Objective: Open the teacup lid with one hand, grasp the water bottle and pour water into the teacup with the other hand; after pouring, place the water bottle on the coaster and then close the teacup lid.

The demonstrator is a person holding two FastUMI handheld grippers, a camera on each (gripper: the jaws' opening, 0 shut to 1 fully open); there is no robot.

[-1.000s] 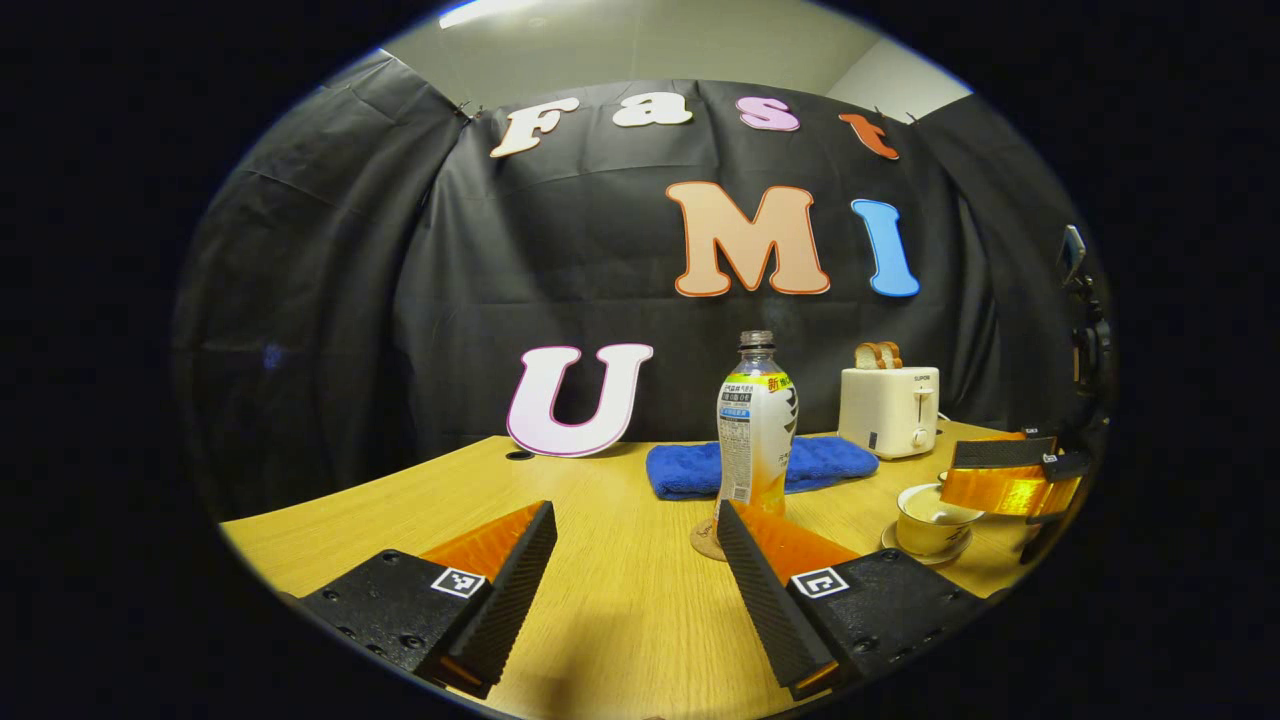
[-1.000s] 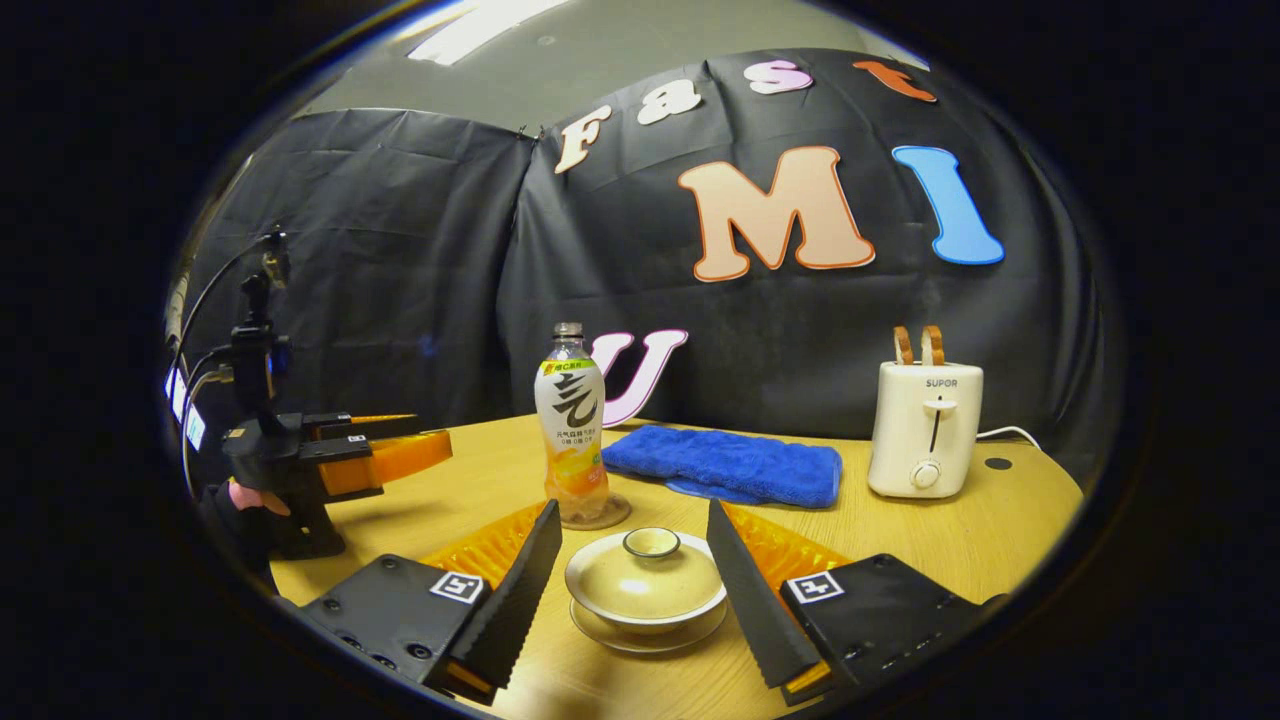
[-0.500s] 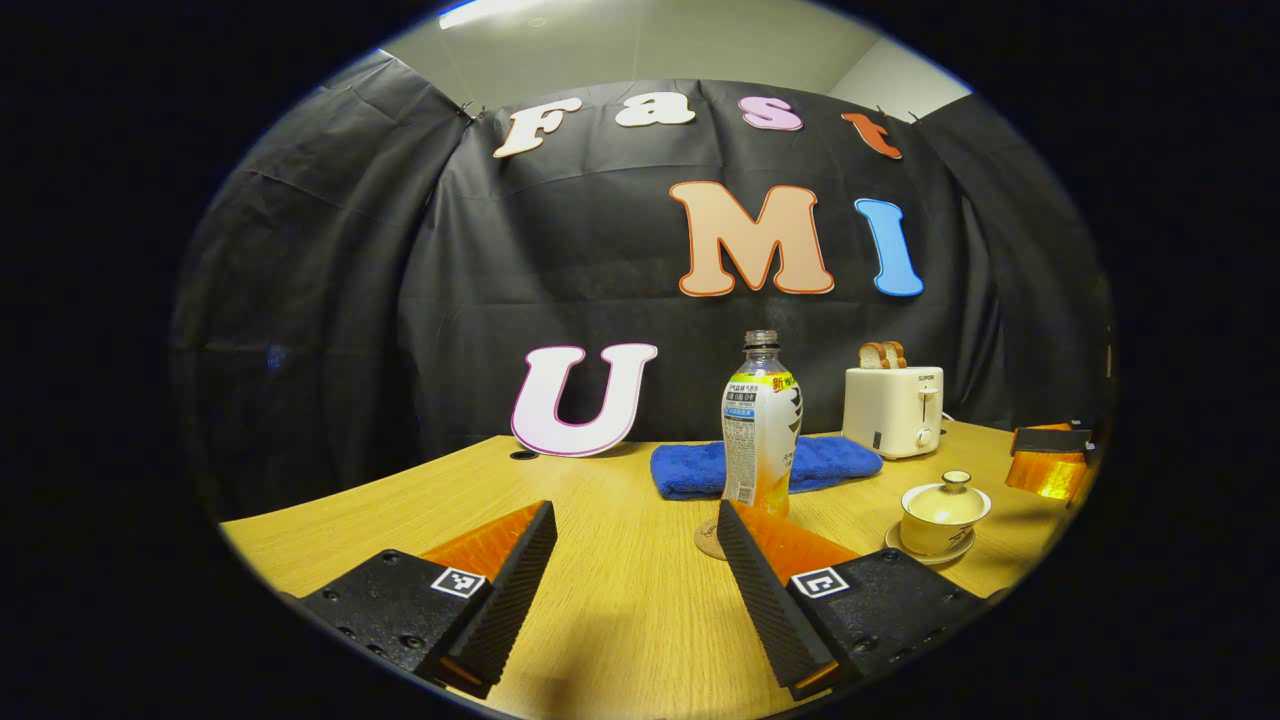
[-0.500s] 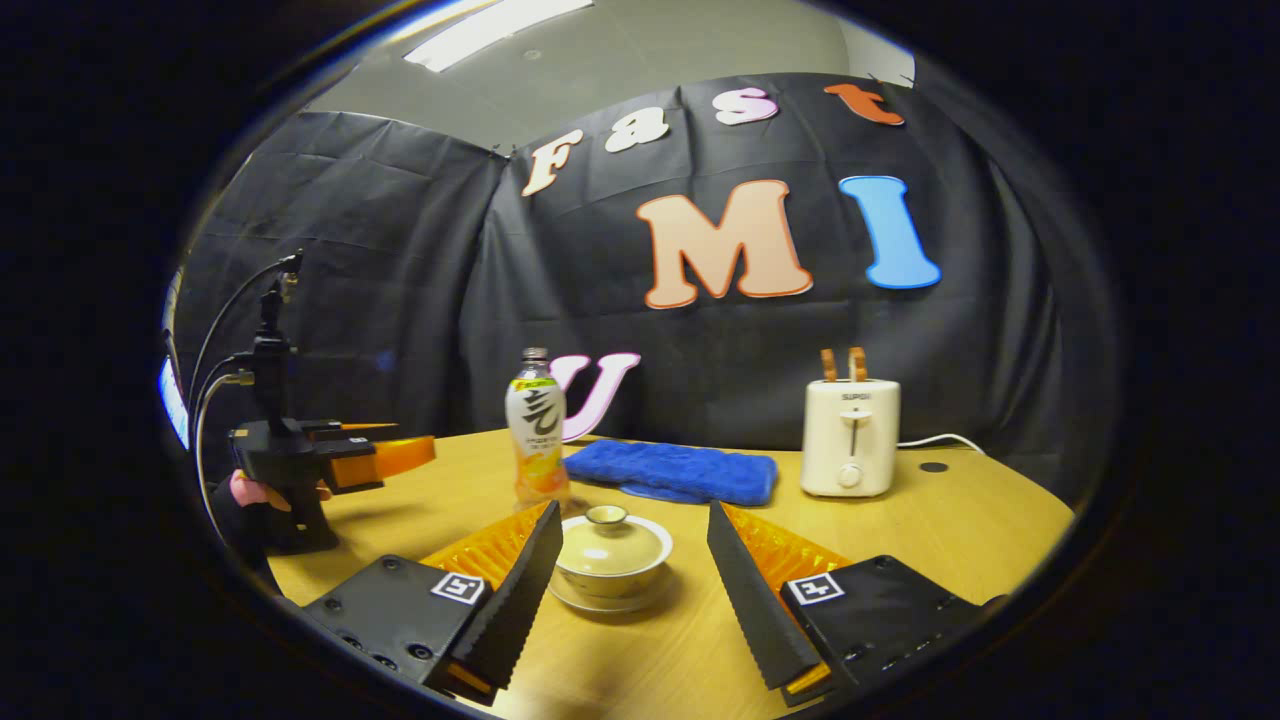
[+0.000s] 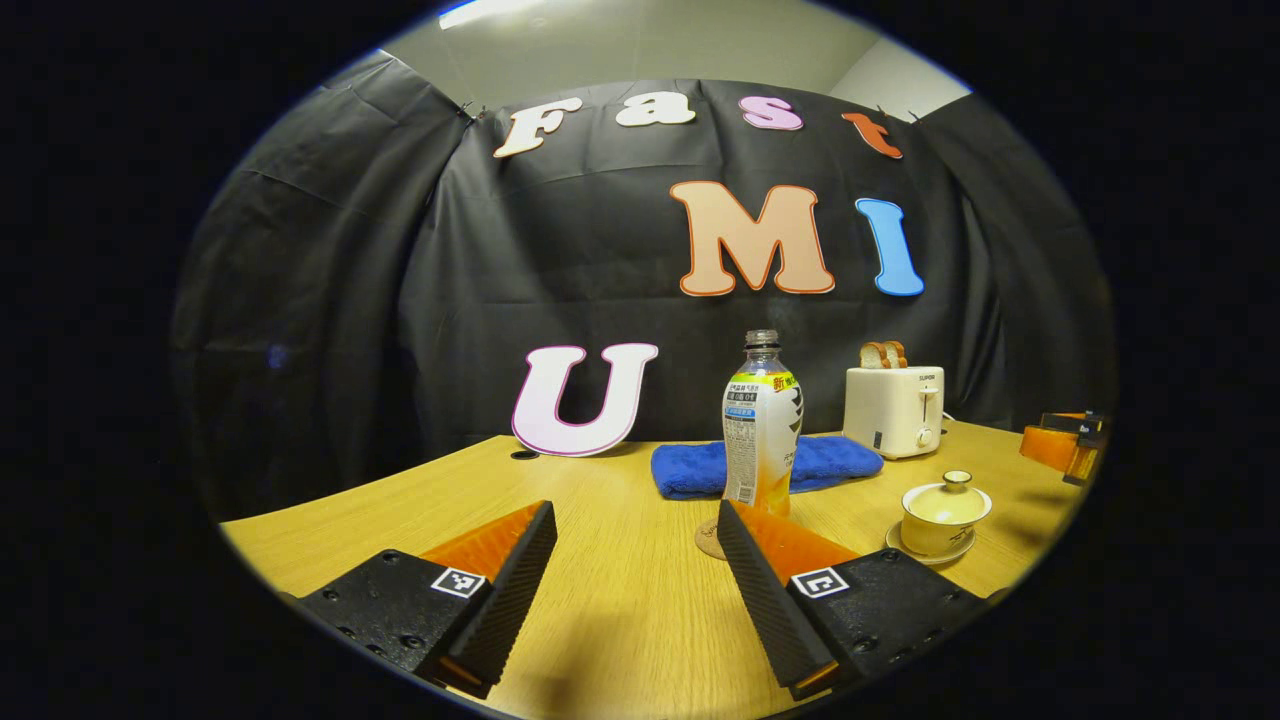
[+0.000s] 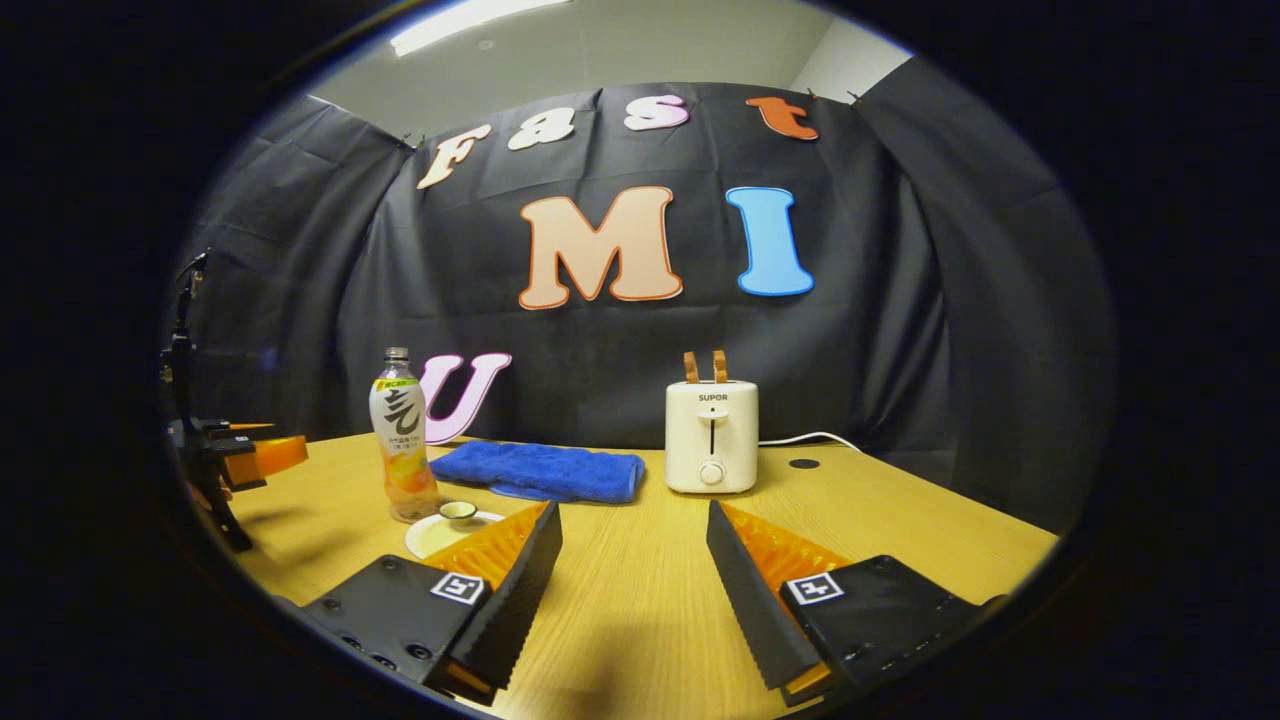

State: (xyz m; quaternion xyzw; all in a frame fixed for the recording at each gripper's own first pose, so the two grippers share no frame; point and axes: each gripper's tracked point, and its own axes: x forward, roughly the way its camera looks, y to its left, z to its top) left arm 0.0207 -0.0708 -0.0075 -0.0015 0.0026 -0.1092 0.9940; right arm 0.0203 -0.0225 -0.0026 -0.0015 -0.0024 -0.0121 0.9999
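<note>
- The table (image 5: 600, 600) carries everything within reach.
- The water bottle (image 5: 761, 420) stands upright on its coaster (image 5: 706, 540), apparently parked.
- The teacup (image 5: 940, 515) sits beside it, lid (image 5: 948, 496) on.
- The left gripper (image 5: 635, 585) and right gripper (image 6: 632, 590) are both spread, holding nothing.

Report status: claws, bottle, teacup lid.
Left claw open, empty. Right claw open, empty. Water bottle upright on coaster; lid on teacup. Nothing in the way.

Both low, wallward; shared water bottle (image 5: 760, 430).
</note>
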